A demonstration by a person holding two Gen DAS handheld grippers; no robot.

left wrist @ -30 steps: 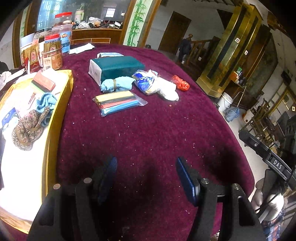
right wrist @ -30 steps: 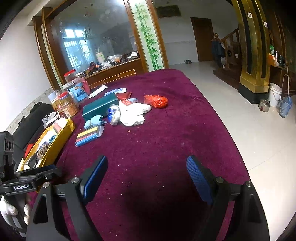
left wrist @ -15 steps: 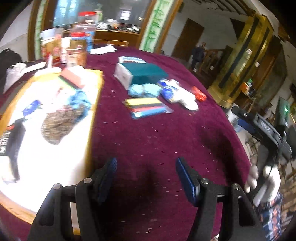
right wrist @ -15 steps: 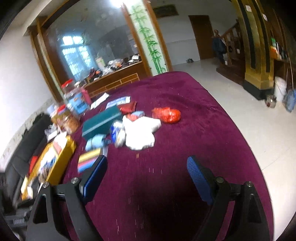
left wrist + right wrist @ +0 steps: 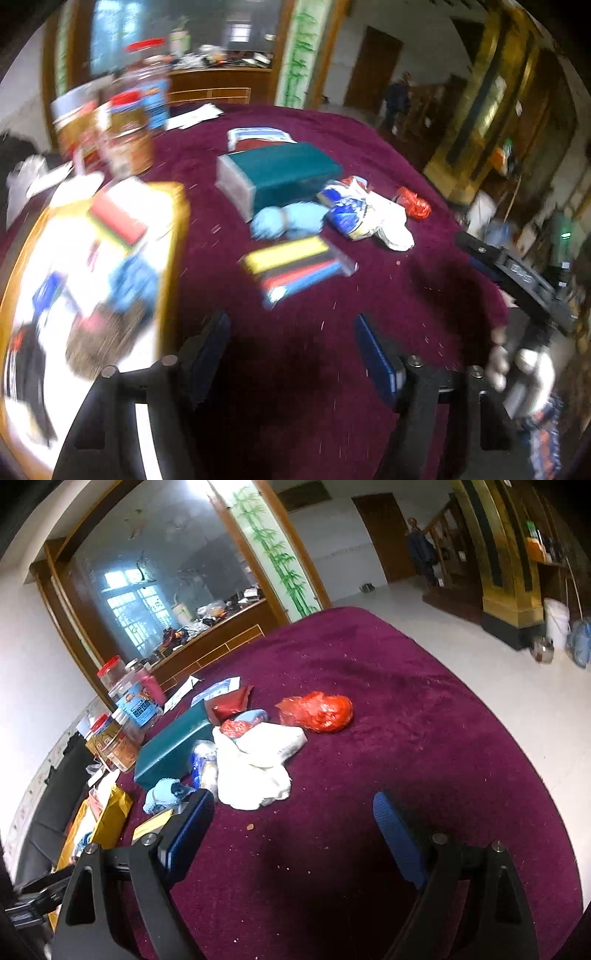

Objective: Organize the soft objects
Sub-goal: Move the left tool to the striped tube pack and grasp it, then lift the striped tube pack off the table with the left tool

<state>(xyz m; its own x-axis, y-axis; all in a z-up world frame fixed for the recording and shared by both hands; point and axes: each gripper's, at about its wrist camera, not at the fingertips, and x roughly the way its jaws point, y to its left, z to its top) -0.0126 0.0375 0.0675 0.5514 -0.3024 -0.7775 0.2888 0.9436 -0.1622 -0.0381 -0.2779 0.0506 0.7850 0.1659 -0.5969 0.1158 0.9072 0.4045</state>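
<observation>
Soft things lie clustered on the maroon tablecloth [image 5: 424, 738]: a white cloth [image 5: 255, 768], a red crinkly bundle [image 5: 317, 712], a light blue rolled cloth [image 5: 288, 221], a packet of coloured strips [image 5: 295, 266] and a blue-and-white bag [image 5: 343, 210]. A teal box [image 5: 284, 173] sits behind them. My left gripper [image 5: 291, 343] hovers over bare cloth short of the strip packet, its jaws opening with nothing between them. My right gripper [image 5: 291, 823] stands open and empty, short of the white cloth. The yellow-rimmed tray [image 5: 173, 236] at left holds several cloth items.
Jars with red lids [image 5: 129, 701] stand at the table's far left. Papers [image 5: 195, 116] lie at the back. The other gripper and a gloved hand [image 5: 517, 365] show at the right of the left wrist view. The table edge drops to a tiled floor [image 5: 480, 635].
The left gripper's view swung right, from the tray toward the pile, and its jaws widened slightly. The right gripper moved in on the pile, which looms larger; it stayed open.
</observation>
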